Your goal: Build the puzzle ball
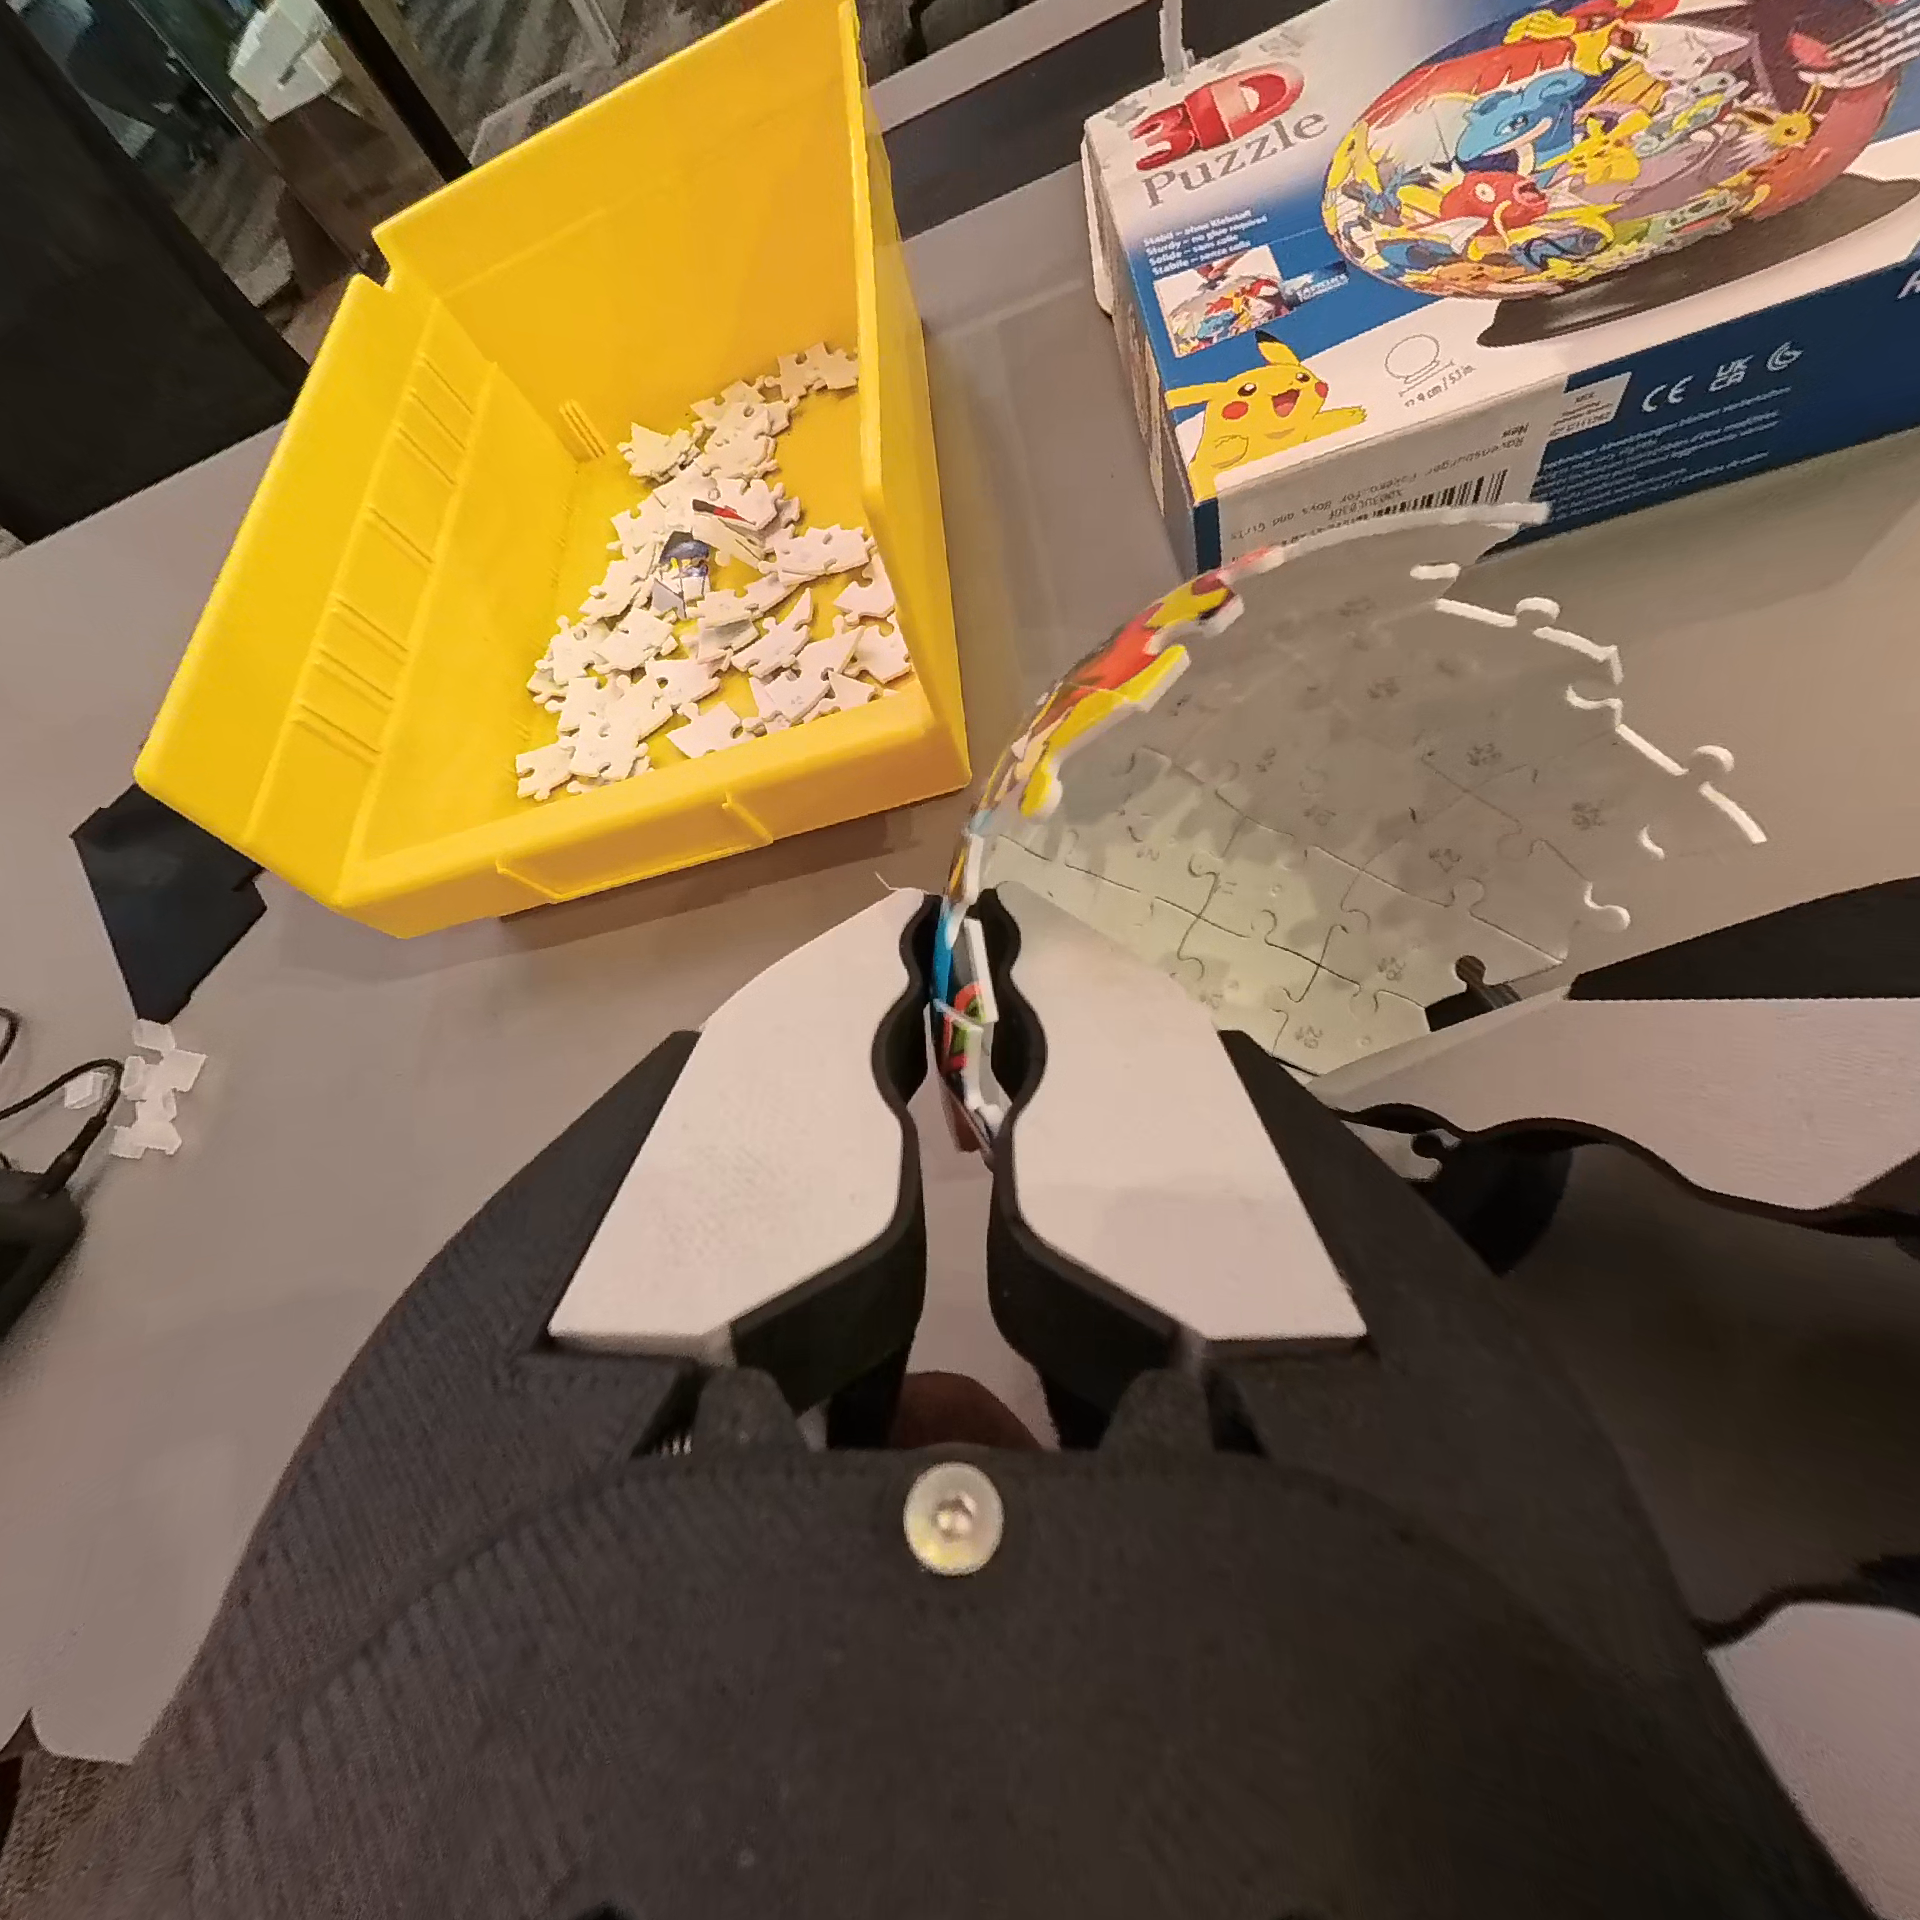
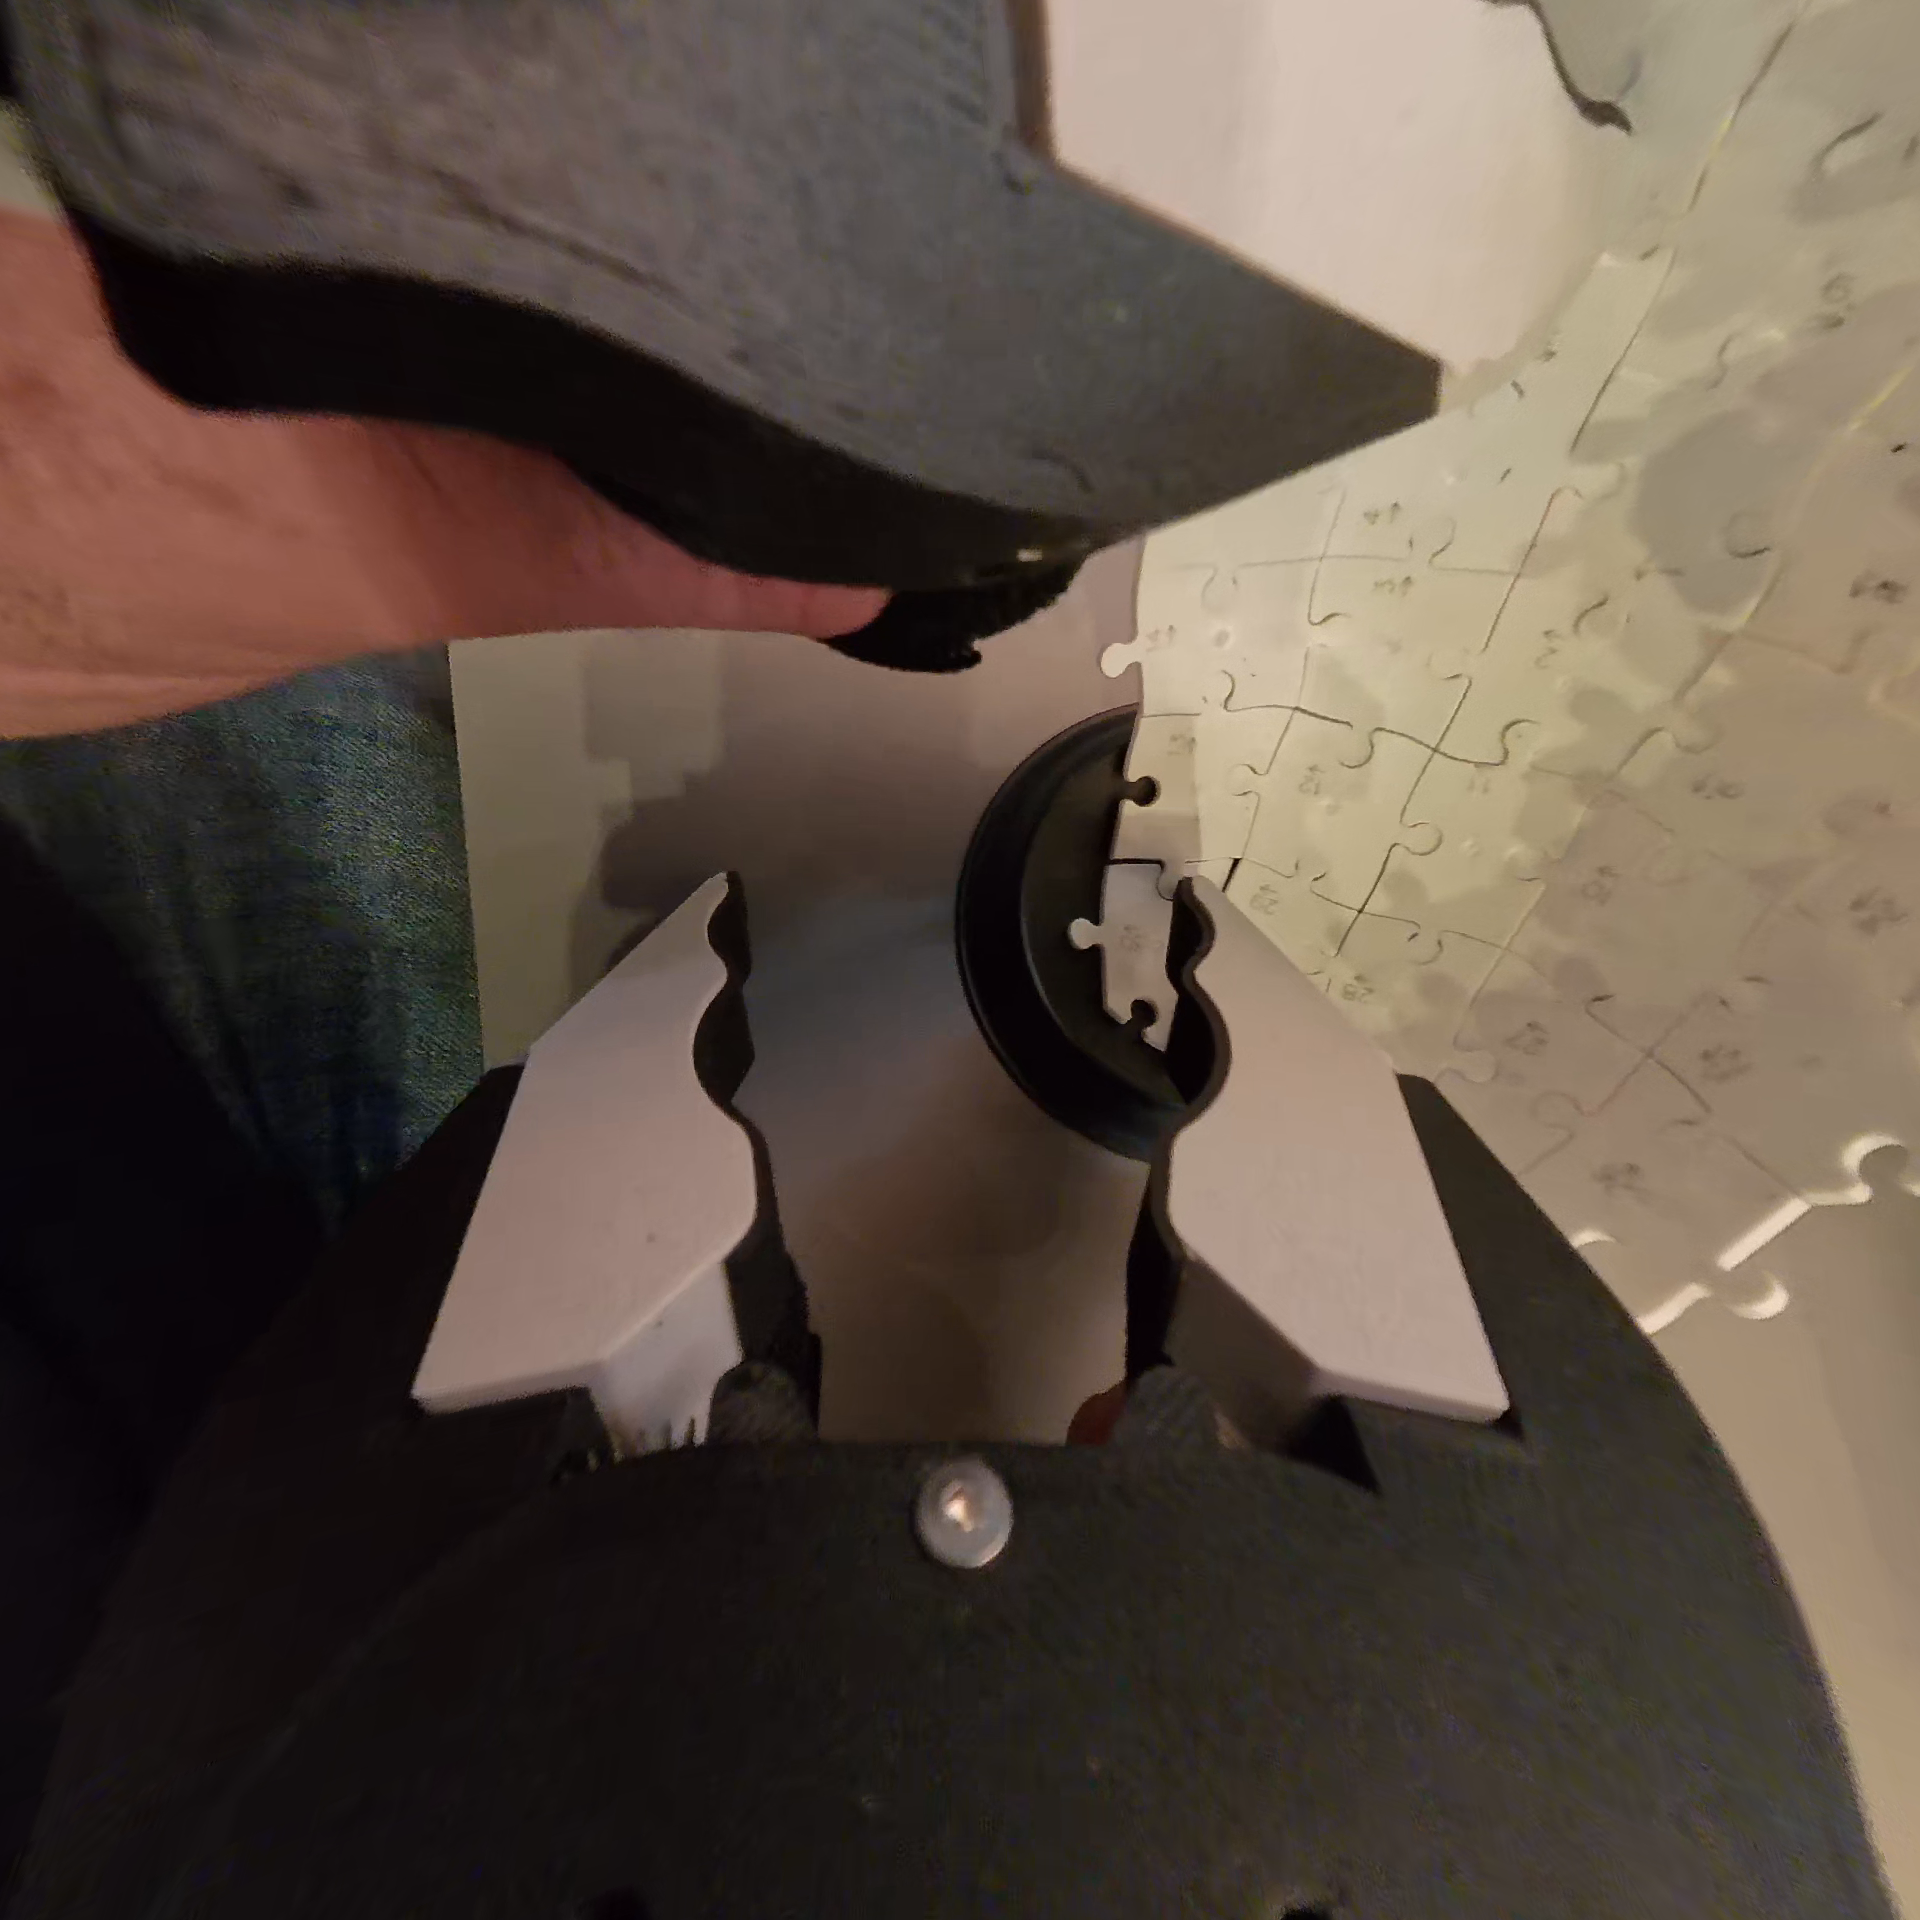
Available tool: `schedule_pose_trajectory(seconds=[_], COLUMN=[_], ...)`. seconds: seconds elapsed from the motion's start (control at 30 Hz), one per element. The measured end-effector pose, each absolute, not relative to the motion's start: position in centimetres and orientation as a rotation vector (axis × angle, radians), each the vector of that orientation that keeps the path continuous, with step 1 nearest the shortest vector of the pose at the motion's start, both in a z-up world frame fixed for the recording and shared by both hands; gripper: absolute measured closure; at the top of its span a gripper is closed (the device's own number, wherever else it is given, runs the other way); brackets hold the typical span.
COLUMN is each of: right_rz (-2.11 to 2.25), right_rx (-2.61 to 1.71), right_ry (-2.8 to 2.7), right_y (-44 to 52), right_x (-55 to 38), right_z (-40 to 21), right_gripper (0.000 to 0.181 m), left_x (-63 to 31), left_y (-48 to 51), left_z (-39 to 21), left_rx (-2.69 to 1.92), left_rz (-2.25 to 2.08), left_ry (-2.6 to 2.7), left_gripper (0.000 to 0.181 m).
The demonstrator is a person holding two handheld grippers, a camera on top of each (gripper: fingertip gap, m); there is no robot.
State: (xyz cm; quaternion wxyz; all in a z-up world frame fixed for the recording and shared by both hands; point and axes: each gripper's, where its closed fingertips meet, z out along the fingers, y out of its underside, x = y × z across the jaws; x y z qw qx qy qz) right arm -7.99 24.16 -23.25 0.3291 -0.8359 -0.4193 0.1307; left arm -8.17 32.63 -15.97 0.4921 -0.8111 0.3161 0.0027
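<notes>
The partly built puzzle ball is a curved shell, white inside and coloured outside. My left gripper is shut on the shell's lower left edge and holds it above the table. In the right wrist view the shell's white inside fills the right side. A black round stand sits on the table under the shell's edge. My right gripper is open; its right fingertip touches an edge piece of the shell. The left gripper's body and a hand show at upper left.
A yellow bin with several loose white pieces stands at the left. The puzzle box lies at the back right. A few loose pieces and black cables lie at the table's left edge.
</notes>
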Motion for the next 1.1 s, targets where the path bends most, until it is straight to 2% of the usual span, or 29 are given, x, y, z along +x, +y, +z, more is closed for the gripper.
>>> schedule_pose_trajectory(seconds=[0.23, 0.6, 1.03, 1.1], right_rz=[0.342, 0.371, 0.388, 0.381], right_rx=[-2.209, -2.232, -2.225, -2.212], right_ry=[-1.117, -1.155, -1.103, -1.114], right_y=[24.02, 24.17, 24.23, 24.09], right_x=[-7.79, -7.25, -7.15, -7.25], right_z=[-23.31, -23.22, -23.29, -23.36], right_gripper=[0.102, 0.113, 0.114, 0.110], left_x=[-7.96, -8.24, -7.91, -7.95], left_y=[32.43, 32.26, 31.99, 31.94], left_z=[-15.94, -16.22, -16.15, -16.19], left_rx=[-1.976, -2.034, -2.036, -2.031], left_rz=[-0.003, -0.059, -0.077, -0.085], left_ry=[0.765, 0.724, 0.740, 0.736], left_gripper=[0.174, 0.174, 0.170, 0.170])
